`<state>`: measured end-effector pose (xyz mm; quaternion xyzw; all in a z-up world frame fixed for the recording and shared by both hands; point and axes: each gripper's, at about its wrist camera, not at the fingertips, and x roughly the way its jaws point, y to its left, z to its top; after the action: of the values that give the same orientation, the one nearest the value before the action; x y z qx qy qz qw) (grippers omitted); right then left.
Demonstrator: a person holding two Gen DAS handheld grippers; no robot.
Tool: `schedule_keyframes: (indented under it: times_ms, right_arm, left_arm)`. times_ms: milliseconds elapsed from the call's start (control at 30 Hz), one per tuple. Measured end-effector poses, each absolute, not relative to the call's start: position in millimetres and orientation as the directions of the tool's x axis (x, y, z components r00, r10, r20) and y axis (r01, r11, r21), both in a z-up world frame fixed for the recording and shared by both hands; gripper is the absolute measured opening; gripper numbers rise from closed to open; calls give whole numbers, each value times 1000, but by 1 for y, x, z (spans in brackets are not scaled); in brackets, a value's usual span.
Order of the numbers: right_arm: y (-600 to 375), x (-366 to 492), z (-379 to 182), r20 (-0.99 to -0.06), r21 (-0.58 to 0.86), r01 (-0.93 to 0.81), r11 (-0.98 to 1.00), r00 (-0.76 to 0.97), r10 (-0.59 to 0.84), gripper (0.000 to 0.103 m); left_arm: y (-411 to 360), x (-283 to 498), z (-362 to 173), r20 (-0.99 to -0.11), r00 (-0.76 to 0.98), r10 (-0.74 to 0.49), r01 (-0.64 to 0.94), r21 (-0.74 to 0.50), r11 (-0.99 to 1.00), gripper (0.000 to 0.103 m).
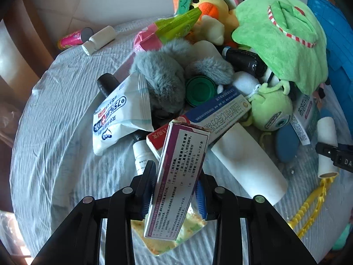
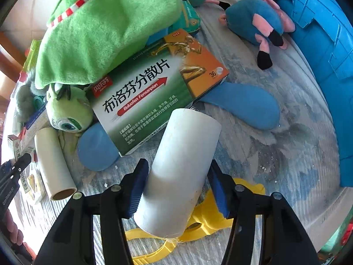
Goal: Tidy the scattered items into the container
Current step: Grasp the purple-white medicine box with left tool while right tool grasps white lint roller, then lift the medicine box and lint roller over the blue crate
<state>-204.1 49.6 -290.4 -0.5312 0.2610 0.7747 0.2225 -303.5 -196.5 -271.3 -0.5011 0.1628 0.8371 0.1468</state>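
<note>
Gripping noted both sides. Left gripper (image 1: 175, 190) clamped on purple-edged white cardboard medicine box (image 1: 176, 183), held upright for lifting. Right gripper (image 2: 177, 187) closed around white cylindrical roll (image 2: 179, 172), grasped mid-body for balance. Blue plastic crate (image 2: 317, 44) seen at two o'clock; both items not yet inside.

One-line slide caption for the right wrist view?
Right gripper closed on a white tube above a yellow strap, beside a green ibuprofen box.
</note>
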Motion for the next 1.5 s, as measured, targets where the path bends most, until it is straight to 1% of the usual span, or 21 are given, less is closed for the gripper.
schedule_keyframes:
  times_ms: [367, 600, 867, 1167, 1333, 1500]
  right_arm:
    - [8, -206, -211, -868, 204, -551, -809, -484, 110, 49]
    - [6, -186, -204, -835, 205, -513, -833, -536, 125, 46]
    - [9, -163, -161, -794, 178, -516, -838, -578, 187, 46]
    - [54, -115, -92, -715, 125, -543, -830, -629, 304, 46]
    - [108, -64, -46, -634, 104, -575, -811, -667, 391, 46]
    - [180, 7, -3, -543, 80, -605, -793, -693, 474, 46]
  left_arm:
    - [-212, -277, -209, -812, -557, 174, -414, 90, -906, 33]
    - [-208, -259, -180, -773, -602, 201, -419, 93, -903, 33]
    - [-178, -242, -150, -736, -625, 262, -465, 81, -881, 33]
    - [-91, -209, -102, -655, -651, 384, -564, 79, -822, 33]
    - [-15, -184, -69, -586, -669, 458, -614, 89, -784, 33]
    - [78, -154, -27, -499, -682, 535, -648, 74, -758, 33]
